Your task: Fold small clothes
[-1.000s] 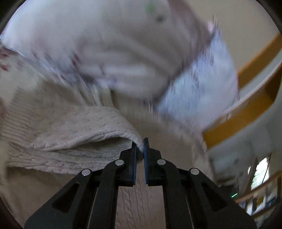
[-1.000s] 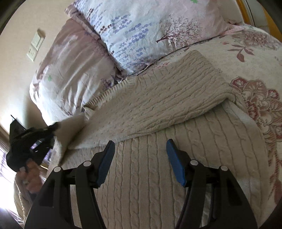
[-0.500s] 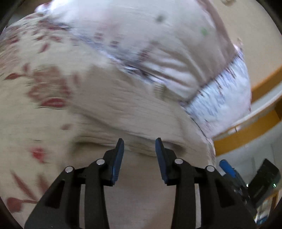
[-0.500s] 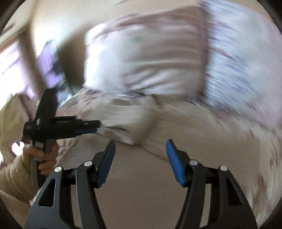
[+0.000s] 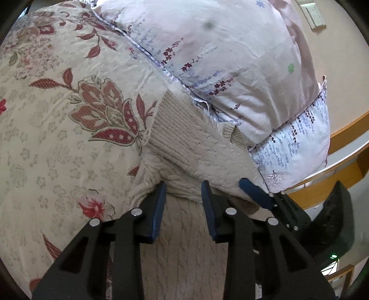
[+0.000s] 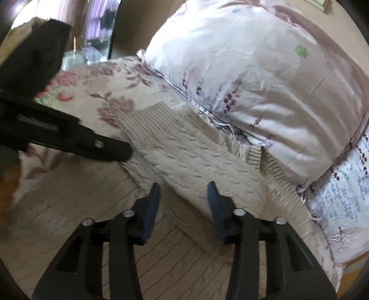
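sweater: cream cable-knit, lying on a bed, a sleeve or side folded over the body in a diagonal band; ribbed edge toward the floral bedspread, far edge tucked against the pillows. also seen in the right wrist view.

left hand-held gripper: jaws apart, blue pads either side of the folded edge of the knit, not pressing on it; jaws have just been closing a little. in the right wrist view its black finger lies at the left end of the fold.

right hand-held gripper: released, jaws apart over the fold's lower edge, knit between the pads but not pinched; jaws have just been closing. in the left wrist view one blue pad rests against the knit, just right of the left one.

pillows: pale pink floral pillow stacked on a white one with lilac print, touching the sweater.

wall switch plate: on beige wall.
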A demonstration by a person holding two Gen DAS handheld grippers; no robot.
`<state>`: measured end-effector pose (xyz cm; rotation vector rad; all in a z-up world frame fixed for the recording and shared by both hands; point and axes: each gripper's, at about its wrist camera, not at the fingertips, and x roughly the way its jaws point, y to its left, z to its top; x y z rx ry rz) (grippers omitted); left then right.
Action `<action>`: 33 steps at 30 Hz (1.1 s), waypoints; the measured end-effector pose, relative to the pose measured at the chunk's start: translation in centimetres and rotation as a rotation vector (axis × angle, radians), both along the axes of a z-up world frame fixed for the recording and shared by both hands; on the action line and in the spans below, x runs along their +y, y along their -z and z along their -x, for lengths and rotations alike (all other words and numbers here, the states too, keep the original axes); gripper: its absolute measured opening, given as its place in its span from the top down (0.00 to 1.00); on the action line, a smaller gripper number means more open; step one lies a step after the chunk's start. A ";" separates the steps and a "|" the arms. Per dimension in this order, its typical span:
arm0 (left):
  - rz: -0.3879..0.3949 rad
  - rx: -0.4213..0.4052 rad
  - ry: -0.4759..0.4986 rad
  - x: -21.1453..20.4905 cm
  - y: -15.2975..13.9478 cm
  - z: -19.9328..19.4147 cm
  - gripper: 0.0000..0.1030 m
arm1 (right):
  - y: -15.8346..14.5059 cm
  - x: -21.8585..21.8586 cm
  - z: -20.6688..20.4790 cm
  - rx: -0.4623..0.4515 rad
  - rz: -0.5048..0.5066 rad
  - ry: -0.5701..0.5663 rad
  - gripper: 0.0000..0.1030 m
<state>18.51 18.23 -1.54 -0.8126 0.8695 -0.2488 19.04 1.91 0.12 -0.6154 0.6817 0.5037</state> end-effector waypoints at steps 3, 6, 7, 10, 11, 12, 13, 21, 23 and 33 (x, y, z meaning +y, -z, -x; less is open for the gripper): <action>0.011 -0.002 -0.001 0.2 0.2 0.1 0.72 | 0.8 -0.1 -0.7 0.006 0.002 0.027 0.84; 0.013 -0.001 -0.002 0.3 0.3 0.1 0.74 | 0.1 -1.1 -1.6 0.013 -0.082 0.085 0.93; 0.014 0.000 -0.002 0.3 0.3 0.1 0.74 | -0.7 -2.1 -1.8 0.012 -0.150 0.125 0.93; 0.009 0.000 -0.002 0.2 0.3 0.1 0.74 | -3.1 -6.9 -1.8 0.002 -0.357 0.281 0.93; 0.008 0.000 -0.003 0.2 0.3 0.1 0.74 | -3.6 -8.6 -1.8 0.007 -0.420 0.335 0.93; 0.007 0.000 -0.003 0.2 0.3 0.1 0.74 | -4.0 -11.6 -1.7 0.023 -0.522 0.428 0.93; 0.007 0.000 -0.003 0.2 0.3 0.1 0.74 | -3.9 -13.6 -1.7 0.038 -0.589 0.491 0.93; 0.006 0.008 0.011 0.0 0.4 0.0 0.73 | 2.3 -27.9 1.8 0.384 -0.885 0.887 0.77; 0.009 0.009 0.011 0.0 0.4 0.0 0.72 | 1.6 -29.9 2.7 0.350 -0.956 0.928 0.52; 0.009 0.001 0.027 -0.3 0.3 -0.2 0.67 | 2.2 -33.4 0.8 0.347 -1.047 1.018 0.57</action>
